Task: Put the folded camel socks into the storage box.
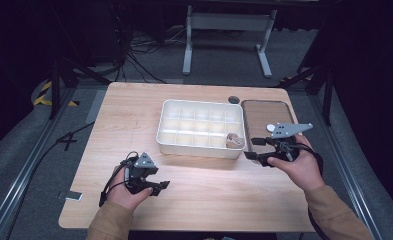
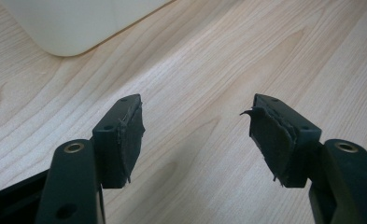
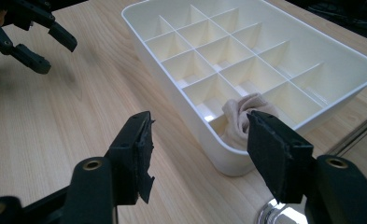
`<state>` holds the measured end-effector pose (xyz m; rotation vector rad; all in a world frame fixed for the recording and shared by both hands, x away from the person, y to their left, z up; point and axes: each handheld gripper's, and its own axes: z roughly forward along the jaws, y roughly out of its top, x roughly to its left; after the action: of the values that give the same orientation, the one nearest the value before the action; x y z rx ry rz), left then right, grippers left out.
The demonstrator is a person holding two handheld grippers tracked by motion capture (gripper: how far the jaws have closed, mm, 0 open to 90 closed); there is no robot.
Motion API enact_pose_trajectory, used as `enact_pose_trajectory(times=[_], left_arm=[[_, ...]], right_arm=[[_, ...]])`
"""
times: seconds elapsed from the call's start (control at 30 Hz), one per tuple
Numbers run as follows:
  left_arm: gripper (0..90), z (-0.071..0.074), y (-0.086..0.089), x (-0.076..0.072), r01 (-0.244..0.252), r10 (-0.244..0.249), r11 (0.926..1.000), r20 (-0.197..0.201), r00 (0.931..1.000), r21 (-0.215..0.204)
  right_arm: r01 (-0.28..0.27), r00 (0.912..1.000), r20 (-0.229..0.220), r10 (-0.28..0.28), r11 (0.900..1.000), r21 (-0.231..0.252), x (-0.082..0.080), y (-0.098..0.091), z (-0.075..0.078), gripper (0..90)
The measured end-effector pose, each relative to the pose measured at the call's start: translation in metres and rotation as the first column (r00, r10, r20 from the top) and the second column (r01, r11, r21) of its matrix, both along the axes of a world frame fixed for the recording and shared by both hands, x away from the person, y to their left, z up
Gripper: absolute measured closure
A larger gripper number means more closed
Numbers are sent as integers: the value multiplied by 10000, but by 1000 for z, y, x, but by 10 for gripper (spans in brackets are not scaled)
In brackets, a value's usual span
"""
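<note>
Your right gripper (image 1: 258, 151) sits just off the near right corner of the white divided tray (image 1: 170, 142), jaws spread wide with nothing between them. From the right gripper view, the rolled-up beige cloth (image 3: 241, 117) is tucked into the tray's corner compartment closest to you on the right, and it's sitting loose in there, no pad touching it; one black jaw partly covers it in that view, but that's just the angle. Over on the left, your left gripper (image 1: 153, 186) is low over the bare wooden table (image 1: 209, 195), near the front edge and well apart from the tray, jaws also spread and holding nothing. In the left gripper view you can catch the tray's rounded corner (image 2: 69, 32) up ahead, with plain wood between the pads. To the right of the tray, touching or just beside it, there's a brown flat tray (image 1: 264, 117), and a small dark round thing (image 1: 233, 99) at the far edge of the table.
</note>
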<state>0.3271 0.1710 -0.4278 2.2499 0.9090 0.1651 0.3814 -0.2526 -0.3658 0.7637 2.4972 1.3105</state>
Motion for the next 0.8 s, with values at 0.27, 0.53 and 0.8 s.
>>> enact_pose_trajectory(times=[0.27,0.53,0.8], left_arm=[[357,2,-2,-1,187,-186,9998,96,9998,-7],[360,1,-3,-1,140,-141,9997,47,9999,210],[360,-3,-2,0,209,-201,9989,-182,9996,414]], right_arm=[[-39,10000,-53,39,9999,102,-28,-8,-14,379],[-186,9985,-520,167,9991,-371,-31,-6,-41,373],[-817,9949,-663,765,9935,-799,-39,3,-68,373]])
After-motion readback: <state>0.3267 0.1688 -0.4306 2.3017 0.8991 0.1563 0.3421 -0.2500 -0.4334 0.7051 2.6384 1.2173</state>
